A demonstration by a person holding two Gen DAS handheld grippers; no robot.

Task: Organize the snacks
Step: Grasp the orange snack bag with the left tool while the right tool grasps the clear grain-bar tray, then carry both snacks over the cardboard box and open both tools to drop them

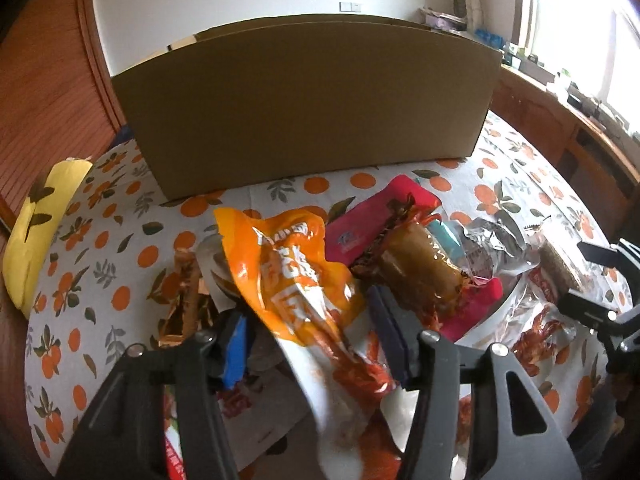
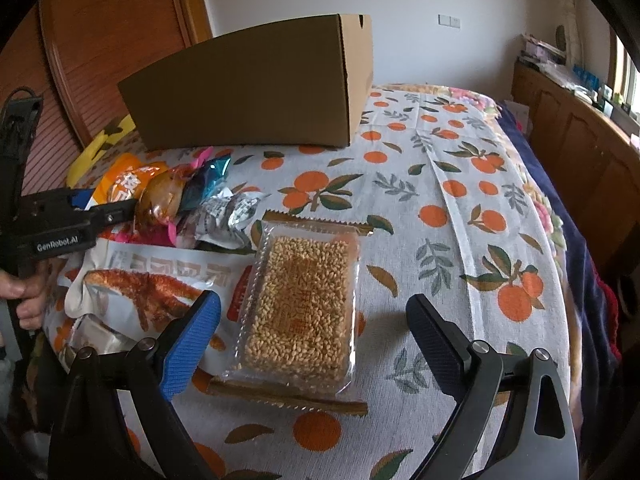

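My left gripper (image 1: 316, 340) is open, its fingers on either side of an orange and white snack bag (image 1: 296, 276) that stands up between them, apart from both pads. Behind it lie a brown roll in clear wrap (image 1: 420, 272), a pink packet (image 1: 372, 216) and a silver packet (image 1: 488, 248). My right gripper (image 2: 316, 336) is open around a clear pack of puffed-grain cake (image 2: 300, 308) lying flat on the orange-print cloth (image 2: 440, 200). The snack pile (image 2: 180, 200) lies to its left, with the left gripper (image 2: 100, 208) reaching into it. A cardboard box (image 1: 304, 108) stands behind, also in the right wrist view (image 2: 256, 88).
A yellow cushion (image 1: 40, 232) lies at the left edge of the cloth. A large white bag with a red snack picture (image 2: 152, 280) lies under the pile. Wooden cabinets (image 2: 580, 136) run along the right wall. A dark blue blanket (image 2: 576, 248) hangs at the cloth's right edge.
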